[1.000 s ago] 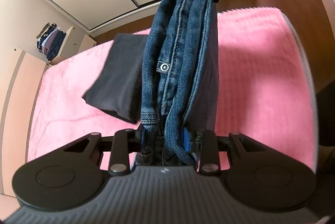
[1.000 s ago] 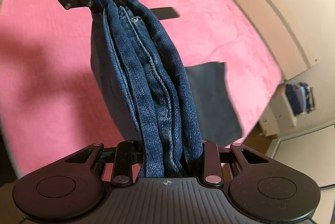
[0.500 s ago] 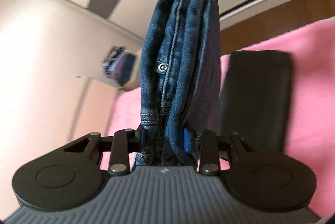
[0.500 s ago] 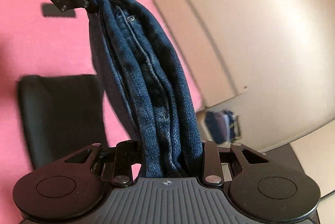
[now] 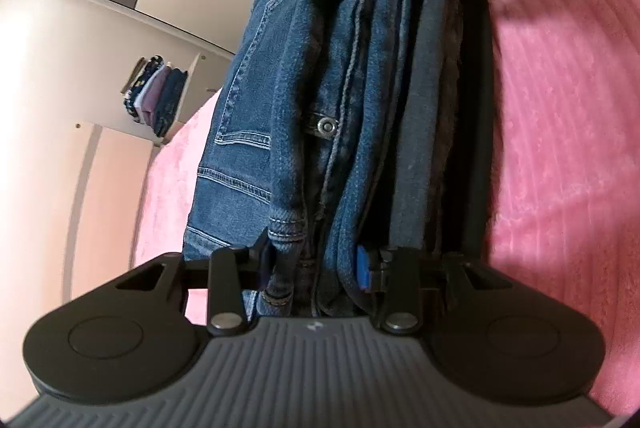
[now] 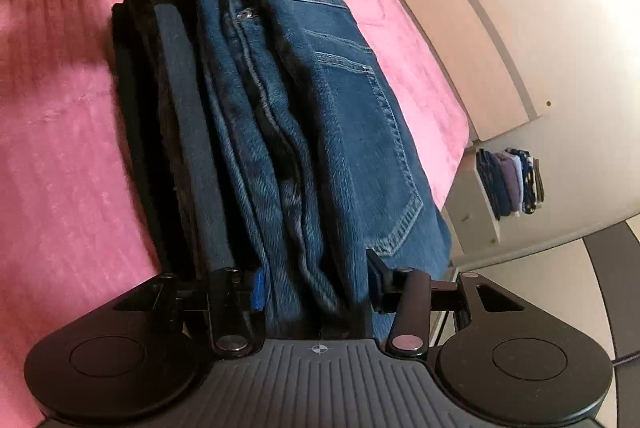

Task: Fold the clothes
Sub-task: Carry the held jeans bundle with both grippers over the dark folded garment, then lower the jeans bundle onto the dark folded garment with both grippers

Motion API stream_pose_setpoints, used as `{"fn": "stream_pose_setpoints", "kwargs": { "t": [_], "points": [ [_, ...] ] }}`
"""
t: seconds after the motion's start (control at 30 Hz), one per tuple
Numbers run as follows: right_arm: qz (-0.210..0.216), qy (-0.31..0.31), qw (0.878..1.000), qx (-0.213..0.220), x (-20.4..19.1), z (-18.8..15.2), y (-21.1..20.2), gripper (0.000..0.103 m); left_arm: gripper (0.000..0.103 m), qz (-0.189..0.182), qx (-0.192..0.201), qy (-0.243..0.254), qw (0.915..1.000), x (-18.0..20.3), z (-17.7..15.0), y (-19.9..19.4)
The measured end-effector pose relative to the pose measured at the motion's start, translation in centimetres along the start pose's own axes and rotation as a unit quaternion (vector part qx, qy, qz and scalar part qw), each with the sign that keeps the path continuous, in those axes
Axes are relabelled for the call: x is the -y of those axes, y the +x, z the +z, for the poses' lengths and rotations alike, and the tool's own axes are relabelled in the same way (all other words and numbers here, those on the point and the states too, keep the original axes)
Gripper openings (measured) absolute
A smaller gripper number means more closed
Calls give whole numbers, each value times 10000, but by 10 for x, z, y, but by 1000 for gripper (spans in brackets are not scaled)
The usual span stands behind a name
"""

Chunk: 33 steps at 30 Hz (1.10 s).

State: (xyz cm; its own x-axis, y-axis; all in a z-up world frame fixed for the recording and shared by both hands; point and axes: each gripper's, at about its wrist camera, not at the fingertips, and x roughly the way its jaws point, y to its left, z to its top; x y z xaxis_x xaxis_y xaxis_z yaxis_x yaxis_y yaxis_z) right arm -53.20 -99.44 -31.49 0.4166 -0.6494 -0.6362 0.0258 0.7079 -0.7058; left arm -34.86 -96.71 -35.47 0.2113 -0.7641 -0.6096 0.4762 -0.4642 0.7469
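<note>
My worry here is the stack coming apart as I let go. The folded jeans (image 5: pixel 280 100) are a thick bundle of several layers, set down on top of the dark folded garment (image 6: pixel 136 132) on the pink bedspread (image 5: pixel 568 148). If one end is freed before the other, or a pad drags on the denim as I back out, I expect the top layer with the back pocket to slide off to one side and the fold to spring open. The dark piece beneath could also shift, leaving the pile crooked.

The left gripper (image 5: pixel 316 260) has just been widening; its jaws stand partly apart with the waistband end of the jeans between them, and the blue pad (image 5: pixel 363 266) seems to rest against the denim more than pinch it. The right gripper (image 6: pixel 316 288) has just been opening too, further than the left, with the far end of the bundle sitting in the gap. Whether either one still bears any weight, I cannot tell.
</note>
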Motion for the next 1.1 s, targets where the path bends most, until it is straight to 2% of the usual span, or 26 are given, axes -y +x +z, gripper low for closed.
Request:
{"fn": "stream_pose_setpoints", "kwargs": {
  "t": [0.07, 0.17, 0.23, 0.33, 0.37, 0.47, 0.57, 0.63, 0.73, 0.8, 0.87, 0.93, 1.03, 1.1],
  "points": [
    [-28, 7, 10000, 9, 1, -4, -8, 45, 34, -93, 33, 84, 9999, -11, 1, 3],
    [-59, 216, 9997, -13, -4, 1, -8, 45, 32, 70, 95, 164, 9998, -22, -5, -8],
    [43, 199, 9997, -144, -10, -1, -1, 45, 32, 170, 102, 139, 9997, -17, -6, -18],
    [122, -20, 9996, -241, -19, -2, 5, 45, 36, 9, 34, 308, 9995, 16, -8, -23],
    [93, -5, 9996, -263, -18, 0, 2, 45, 36, 57, 61, 430, 9990, 25, -9, -24],
    [112, 202, 9989, -397, -12, 7, -13, 46, 40, 161, 112, 357, 9992, 21, -13, -25],
    [249, 456, 9977, -427, -8, 10, -32, 46, 48, 14, 143, 201, 9997, 11, -20, -35],
    [402, 769, 9955, -385, 3, 13, -40, 46, 48, -98, 110, 21, 9999, 4, -24, -47],
    [596, 1423, 9880, -61, 20, 24, -49, 46, 45, -107, 93, -649, 9978, -6, -36, -85],
    [761, 1818, 9803, 151, 28, 34, -47, 45, 45, -57, 234, -1186, 9927, -16, -37, -103],
    [941, 2093, 9732, 147, 29, 40, -32, 45, 45, -142, 322, -1448, 9888, -25, -33, -99],
    [988, 2223, 9699, 26, 22, 41, -16, 45, 43, -318, 351, -1448, 9883, -25, -25, -87],
    [1059, 2336, 9665, -113, 11, 39, 1, 45, 39, -470, 125, -1118, 9925, -10, -23, -59],
    [1025, 2305, 9676, -130, 8, 41, 5, 45, 39, -428, 81, -972, 9943, -5, -24, -47]
  ]
}}
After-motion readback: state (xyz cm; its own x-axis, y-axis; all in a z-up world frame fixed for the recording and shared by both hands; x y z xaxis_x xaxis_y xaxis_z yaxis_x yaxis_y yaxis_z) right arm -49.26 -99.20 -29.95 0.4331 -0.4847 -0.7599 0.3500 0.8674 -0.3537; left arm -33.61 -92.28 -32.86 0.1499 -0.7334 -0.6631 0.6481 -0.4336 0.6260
